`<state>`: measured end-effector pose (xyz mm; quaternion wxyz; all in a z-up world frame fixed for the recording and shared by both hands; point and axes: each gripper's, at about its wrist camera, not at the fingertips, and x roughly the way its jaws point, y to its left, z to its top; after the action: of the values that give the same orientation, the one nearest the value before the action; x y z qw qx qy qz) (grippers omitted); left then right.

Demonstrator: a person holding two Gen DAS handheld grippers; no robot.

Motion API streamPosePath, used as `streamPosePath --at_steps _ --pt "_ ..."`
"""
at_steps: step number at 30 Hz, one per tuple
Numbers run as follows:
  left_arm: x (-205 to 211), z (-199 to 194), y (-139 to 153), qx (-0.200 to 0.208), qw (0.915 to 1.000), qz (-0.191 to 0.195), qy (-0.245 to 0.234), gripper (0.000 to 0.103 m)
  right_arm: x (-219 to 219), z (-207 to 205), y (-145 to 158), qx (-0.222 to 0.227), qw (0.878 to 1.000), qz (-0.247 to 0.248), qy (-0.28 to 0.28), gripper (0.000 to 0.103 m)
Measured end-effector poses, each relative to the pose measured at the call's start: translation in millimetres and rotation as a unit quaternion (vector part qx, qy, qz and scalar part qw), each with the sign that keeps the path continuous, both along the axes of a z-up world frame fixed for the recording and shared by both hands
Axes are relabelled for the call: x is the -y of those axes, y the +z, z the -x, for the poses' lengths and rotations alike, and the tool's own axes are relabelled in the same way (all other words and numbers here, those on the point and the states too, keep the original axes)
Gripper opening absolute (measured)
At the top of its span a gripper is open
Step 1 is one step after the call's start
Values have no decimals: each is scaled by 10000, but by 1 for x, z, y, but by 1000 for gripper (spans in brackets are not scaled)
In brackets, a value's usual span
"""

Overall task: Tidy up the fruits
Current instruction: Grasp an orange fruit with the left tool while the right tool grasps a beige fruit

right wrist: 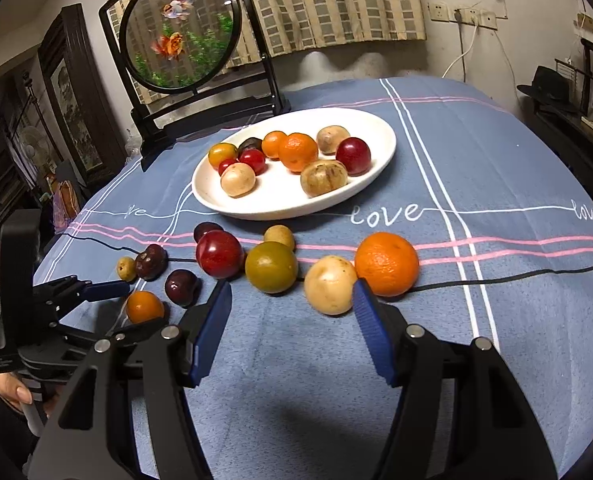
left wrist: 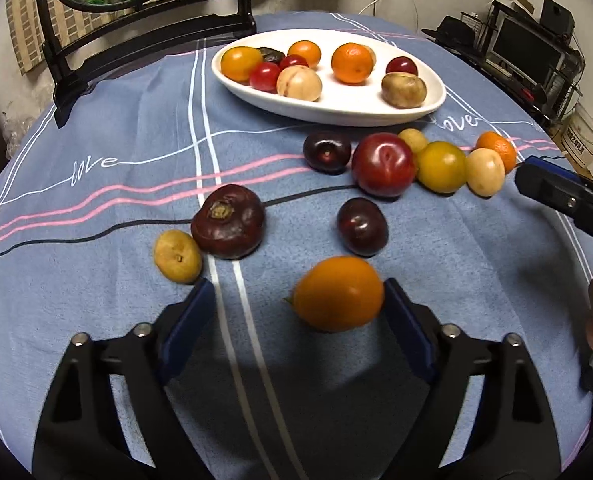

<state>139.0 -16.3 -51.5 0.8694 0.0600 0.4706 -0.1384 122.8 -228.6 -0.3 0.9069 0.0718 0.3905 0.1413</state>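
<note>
An orange fruit (left wrist: 338, 294) lies on the blue cloth between the fingers of my left gripper (left wrist: 296, 292). It sits close against the right pad and far from the left pad, so the gripper is open. From the right wrist view the same orange fruit (right wrist: 144, 306) and left gripper (right wrist: 140, 307) sit at the lower left. My right gripper (right wrist: 292, 290) is open, with a pale yellow fruit (right wrist: 330, 286) just inside its right finger and a mandarin (right wrist: 386, 264) behind that. A white oval plate (left wrist: 336, 118) (right wrist: 256, 212) holds several fruits.
Loose on the cloth are dark plums (left wrist: 362, 226), a red plum (left wrist: 382, 164), a yellow-green fruit (left wrist: 440, 166), a dark brown fruit (left wrist: 228, 226) and a small yellow one (left wrist: 177, 256). A black-framed fish screen (right wrist: 180, 32) stands behind the plate. The right gripper's body (left wrist: 564, 200) shows at the right edge.
</note>
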Motion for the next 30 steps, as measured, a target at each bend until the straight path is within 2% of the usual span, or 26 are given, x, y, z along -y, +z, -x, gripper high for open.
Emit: streamPosePath --at_steps 2,4,5,10,14,23,27,30 --pt "0 0 0 18 10000 34 -32 72 -1 0 -1 -10 10000 18 8 63" --pt "2 2 3 58 9997 171 -141 48 -2 -1 -1 -21 10000 40 25 63" --pt "3 3 4 59 9995 238 -200 44 -2 0 -1 -21 10000 65 33 63" --pt "2 3 5 49 9993 297 -200 44 -8 1 -4 -38 9996 271 118 63" --pt "-1 5 4 28 9991 372 -216 44 -12 -4 -15 -254 9974 670 17 63" --pt "-4 6 4 6 9986 437 -289 44 -21 -23 -30 -568 9907 1231 -139 62" --pt "-4 7 4 17 9987 420 -302 44 -31 -31 -33 -562 9862 1557 -80 53" --pt "-3 8 4 37 9987 393 -313 44 -33 -38 -32 -550 9851 1624 -97 53"
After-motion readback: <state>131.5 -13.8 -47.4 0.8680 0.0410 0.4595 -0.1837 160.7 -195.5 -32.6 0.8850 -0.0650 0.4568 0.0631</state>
